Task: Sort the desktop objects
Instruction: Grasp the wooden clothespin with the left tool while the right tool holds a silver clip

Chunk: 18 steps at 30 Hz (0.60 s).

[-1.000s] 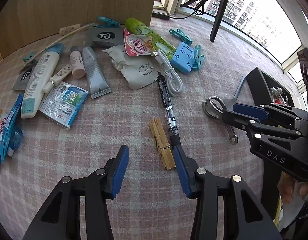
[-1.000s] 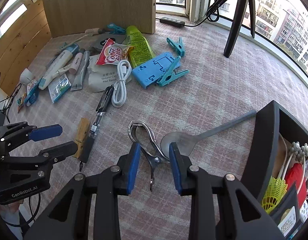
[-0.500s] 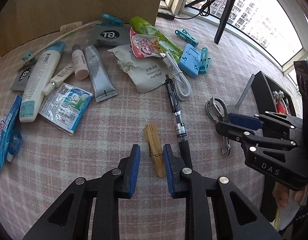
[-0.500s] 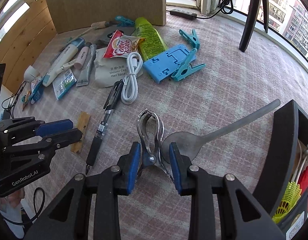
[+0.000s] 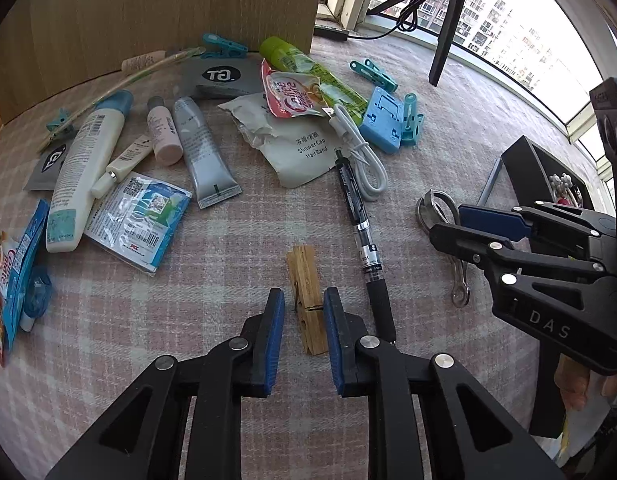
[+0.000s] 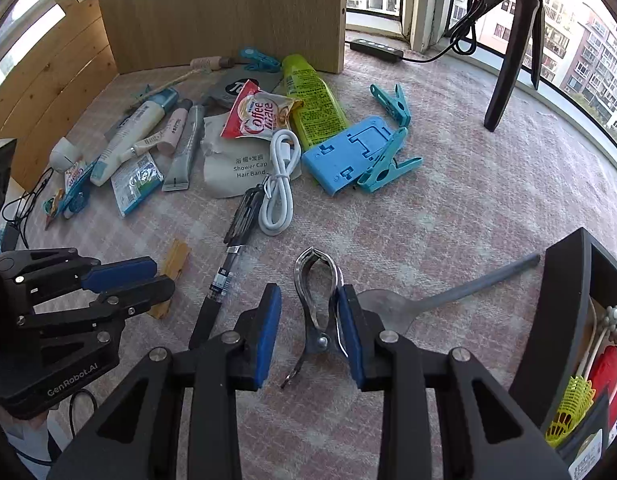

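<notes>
Wooden clothespin [image 5: 308, 300] is lying flat on the checked tabletop [image 5: 228, 280], sitting between the blue pads of the left gripper [image 5: 304, 312], whose fingers are nearly closed on it but not clearly pinching; slivers of gap are showing each side. Black pen [image 5: 358, 224] is lying just beside the right-hand pad, so closing could be catching or rolling it. Thin peg could be twisting or skating on the cloth if only one pad touches first. Right gripper [image 6: 308, 320] is straddling the metal clip [image 6: 316, 296], fingers partly open, one pad touching the clip, the other apart, so no firm hold yet. Grey spoon [image 6: 392, 304] is sitting right against that touching finger and could be getting nudged or dragged along. Slick metal clip is likely slipping or springing. Black organiser box [image 6: 564, 300] is waiting at the right edge.
</notes>
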Tool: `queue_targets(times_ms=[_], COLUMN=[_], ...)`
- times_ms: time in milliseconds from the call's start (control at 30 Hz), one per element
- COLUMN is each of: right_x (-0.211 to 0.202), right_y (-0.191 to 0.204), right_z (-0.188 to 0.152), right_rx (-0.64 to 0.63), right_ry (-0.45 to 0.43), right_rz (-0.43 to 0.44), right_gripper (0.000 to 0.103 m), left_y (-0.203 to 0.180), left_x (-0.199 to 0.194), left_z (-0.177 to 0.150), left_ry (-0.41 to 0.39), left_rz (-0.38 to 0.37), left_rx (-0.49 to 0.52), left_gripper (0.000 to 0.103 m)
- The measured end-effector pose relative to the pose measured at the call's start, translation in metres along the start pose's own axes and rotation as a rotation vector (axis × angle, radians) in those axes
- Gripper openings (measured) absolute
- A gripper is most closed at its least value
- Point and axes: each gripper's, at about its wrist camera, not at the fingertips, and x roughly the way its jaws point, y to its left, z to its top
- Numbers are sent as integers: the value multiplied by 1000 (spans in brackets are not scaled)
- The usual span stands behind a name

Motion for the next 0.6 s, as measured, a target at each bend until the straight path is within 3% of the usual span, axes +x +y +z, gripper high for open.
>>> queue_targets(times_ms=[33,333,500,600], right_x=[2,-2,-12,-14], right_y=[1,32,37,37], right_z=[-1,-27,-45,-49], right_rx=[8,-12,51,47], right_ry=[8,35,40,43], right_rz=[5,9,47,40], right_gripper=[30,30,20,20], left_y=[5,14,23,-2], left_x=[-6,0,-3,15], left_z=[-8,33,39,54], left_ry=[-1,7,6,1], left_rz=[0,-2,6,10], left_rx=[0,1,11,-4], left_gripper=[19,11,10,11])
